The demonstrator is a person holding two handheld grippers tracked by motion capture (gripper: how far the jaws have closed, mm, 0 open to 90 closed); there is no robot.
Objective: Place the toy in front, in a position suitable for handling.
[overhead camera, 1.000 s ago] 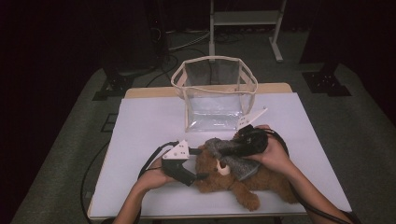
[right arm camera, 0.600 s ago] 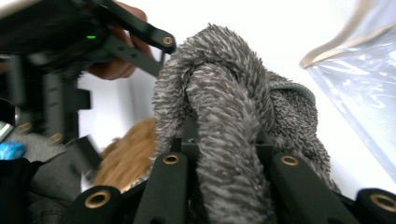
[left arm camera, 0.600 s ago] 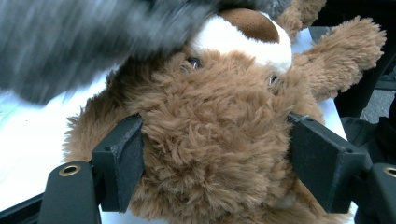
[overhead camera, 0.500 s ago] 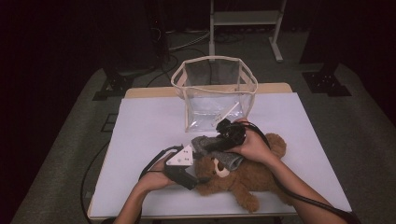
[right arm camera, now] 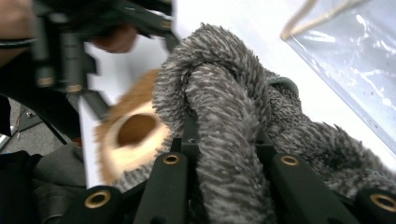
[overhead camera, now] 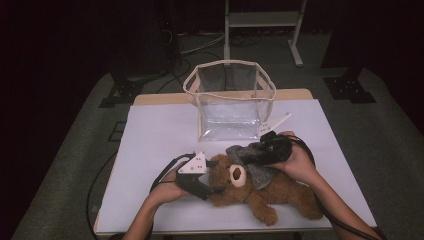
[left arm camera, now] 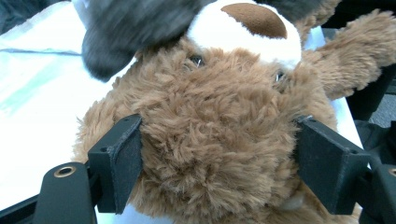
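A brown teddy bear [overhead camera: 280, 192] lies on the white table [overhead camera: 160, 130], head [left arm camera: 219, 116] toward my left gripper [overhead camera: 212, 177]. That gripper's jaws [left arm camera: 219, 154] clasp the sides of the bear's head, pads sunk into the fur; they have just been opening slightly with the head still between them. A grey fuzzy cloth [overhead camera: 247, 162] drapes over the bear's neck and chest. My right gripper [overhead camera: 250, 154] is shut on a fold of this cloth [right arm camera: 224, 107], just above the bear's snout [right arm camera: 135, 130].
A clear plastic bag [overhead camera: 230, 100] with beige trim stands open-topped behind the bear, a white tag [overhead camera: 277, 121] beside it. Cables trail off the table's front left. A metal stand [overhead camera: 262, 20] is on the floor beyond the table.
My right gripper swung left with the grey cloth over the bear's head, then came back to the right. The left hand stayed on the bear's head.
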